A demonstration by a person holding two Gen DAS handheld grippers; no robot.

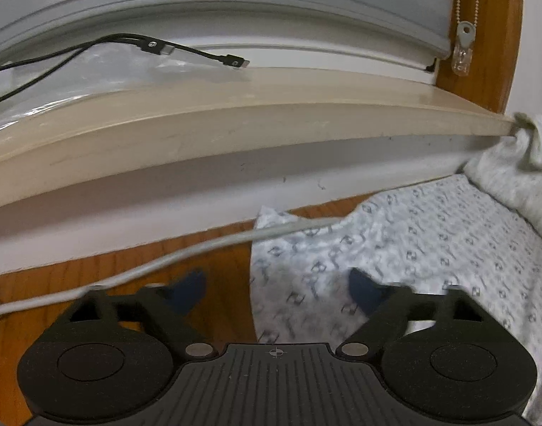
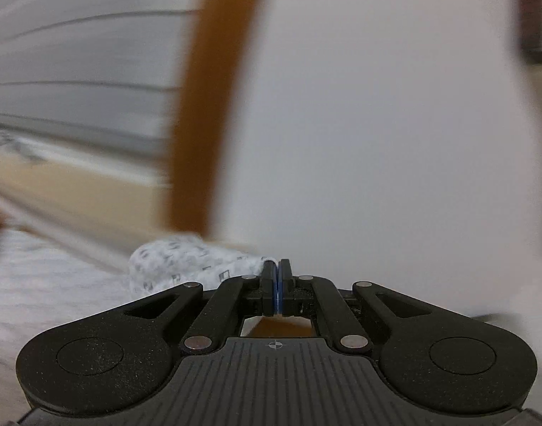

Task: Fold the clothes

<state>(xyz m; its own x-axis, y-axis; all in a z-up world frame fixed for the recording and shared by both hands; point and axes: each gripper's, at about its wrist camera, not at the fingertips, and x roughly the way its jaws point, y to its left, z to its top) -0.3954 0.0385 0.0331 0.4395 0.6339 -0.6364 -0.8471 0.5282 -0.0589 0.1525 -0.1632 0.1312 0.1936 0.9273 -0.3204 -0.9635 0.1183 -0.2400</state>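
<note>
over table edge point(image 1: 214, 259) — left gripper point(image 1: 276, 293) spread; right gripper point(image 2: 277, 273) clamps garment point(image 2: 185, 262).

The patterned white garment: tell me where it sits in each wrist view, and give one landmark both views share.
Left wrist: patterned white garment spreads across the right half, over the wooden table, ahead of the open left claw.
Right wrist: a bunched fold at lower centre-left, pinched in the shut right claw.
Shared landmark: the orange-brown wooden frame.
</note>
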